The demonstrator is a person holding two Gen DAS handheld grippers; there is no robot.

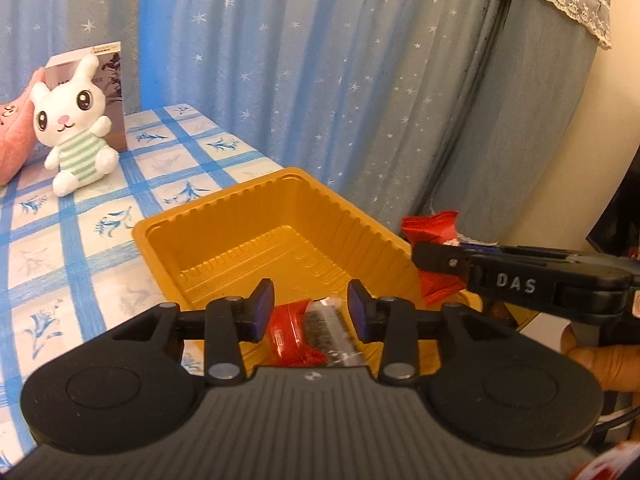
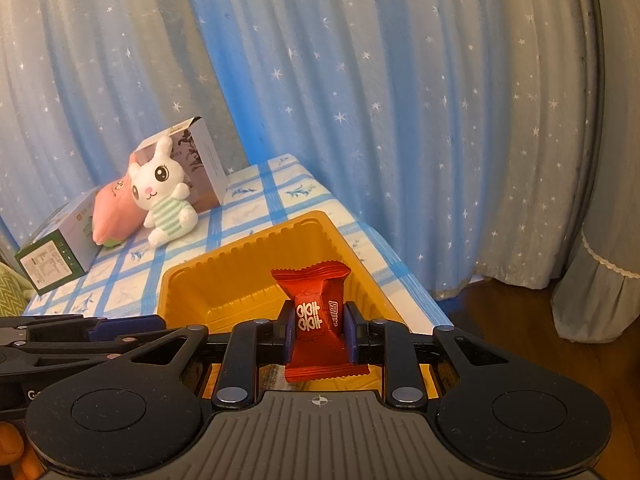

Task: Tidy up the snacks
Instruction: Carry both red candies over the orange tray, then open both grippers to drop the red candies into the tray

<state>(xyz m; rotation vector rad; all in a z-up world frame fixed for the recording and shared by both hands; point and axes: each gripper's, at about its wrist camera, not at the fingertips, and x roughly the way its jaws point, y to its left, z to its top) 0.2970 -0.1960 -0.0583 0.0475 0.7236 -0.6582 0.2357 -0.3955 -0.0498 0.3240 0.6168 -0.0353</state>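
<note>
The right gripper (image 2: 316, 334) is closed on a red candy (image 2: 316, 320), holding it upright over the yellow tray (image 2: 224, 276). The left gripper (image 1: 311, 312) is slightly open and holds nothing; another red candy (image 1: 290, 334) lies in the tray below it.

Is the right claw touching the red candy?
Touching. The right wrist view shows the right gripper with both blue pads pressed against the red candy, above the yellow tray.

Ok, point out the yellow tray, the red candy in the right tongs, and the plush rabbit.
yellow tray (image 1: 256, 248): left wrist view, bare inner floor.
red candy (image 2: 316, 320): right wrist view, printed middle of the wrapper.
plush rabbit (image 1: 76, 120): left wrist view, its face.
</note>
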